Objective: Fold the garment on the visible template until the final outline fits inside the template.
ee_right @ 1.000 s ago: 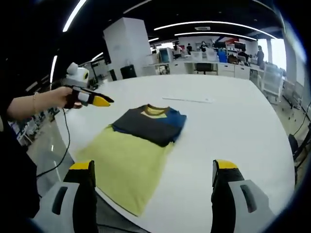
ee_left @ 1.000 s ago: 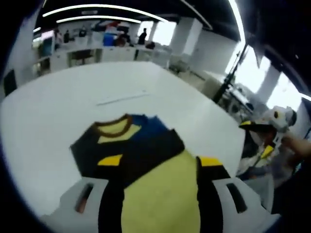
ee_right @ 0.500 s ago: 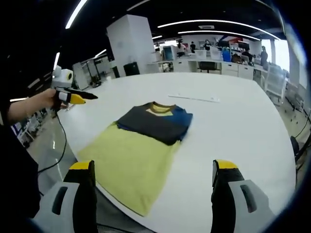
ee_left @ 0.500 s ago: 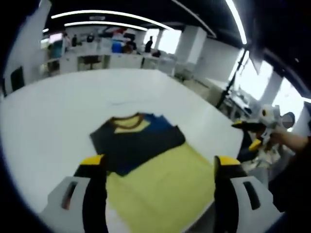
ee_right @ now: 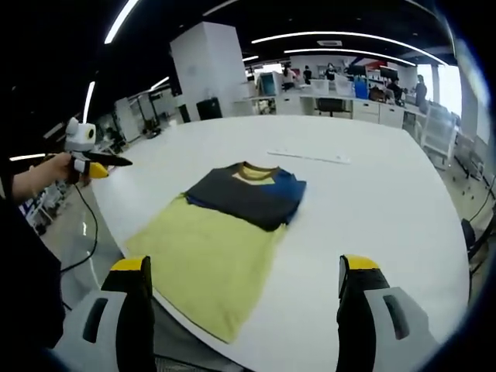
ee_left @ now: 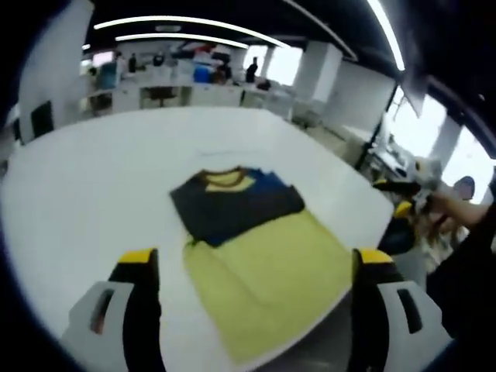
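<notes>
While both grippers hang back:
T-shirt [ee_right: 225, 229]: mid-frame on white tabletop [ee_right: 372, 209], dark top apparently folded over yellow body.
Left gripper [ee_left: 252, 263]: jaws spread, empty.
Right gripper [ee_right: 242, 267]: jaws spread, empty.

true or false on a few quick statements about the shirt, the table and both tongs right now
1. The garment lies on a white table. True.
2. The right tongs are clamped on the shirt's hem. False: their jaws stand open, holding nothing.
3. The shirt's lower yellow edge hangs over the table's edge. True.
4. The left tongs grip a sleeve. False: they are open, clear of the cloth.
5. The garment is plain red. False: it is yellow below, dark with blue near the collar.
</notes>
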The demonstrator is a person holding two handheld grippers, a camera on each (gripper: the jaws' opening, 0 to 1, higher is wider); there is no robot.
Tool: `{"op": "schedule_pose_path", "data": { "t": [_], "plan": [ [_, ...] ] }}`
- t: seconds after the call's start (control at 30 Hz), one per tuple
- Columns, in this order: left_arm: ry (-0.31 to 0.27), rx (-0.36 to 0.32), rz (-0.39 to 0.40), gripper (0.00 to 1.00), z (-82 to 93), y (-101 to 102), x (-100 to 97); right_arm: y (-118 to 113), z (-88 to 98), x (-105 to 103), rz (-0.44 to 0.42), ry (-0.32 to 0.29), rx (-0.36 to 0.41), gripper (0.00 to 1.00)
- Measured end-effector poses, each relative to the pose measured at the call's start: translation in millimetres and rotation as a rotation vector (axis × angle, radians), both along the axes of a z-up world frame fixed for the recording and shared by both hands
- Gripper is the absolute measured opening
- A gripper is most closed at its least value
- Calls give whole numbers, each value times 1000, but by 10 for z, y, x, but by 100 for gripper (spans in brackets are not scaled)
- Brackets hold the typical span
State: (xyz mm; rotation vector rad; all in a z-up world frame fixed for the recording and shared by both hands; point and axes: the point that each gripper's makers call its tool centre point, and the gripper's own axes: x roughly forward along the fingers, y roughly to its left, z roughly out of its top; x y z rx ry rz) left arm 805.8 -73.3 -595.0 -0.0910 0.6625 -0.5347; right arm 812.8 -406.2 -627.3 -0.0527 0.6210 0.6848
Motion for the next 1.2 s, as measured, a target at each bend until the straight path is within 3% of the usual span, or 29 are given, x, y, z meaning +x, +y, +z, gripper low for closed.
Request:
{"op": "schedule_pose_path", "data": {
  "t": [0.73,1.2],
  "plan": [
    [29,-1,176,99,-31,459,-463,-177,-9,-118,-34,9,6,99],
    [55,11,173,99,-113,443,-526,-154,-61,-184,-35,20,10,99]
  ]
}}
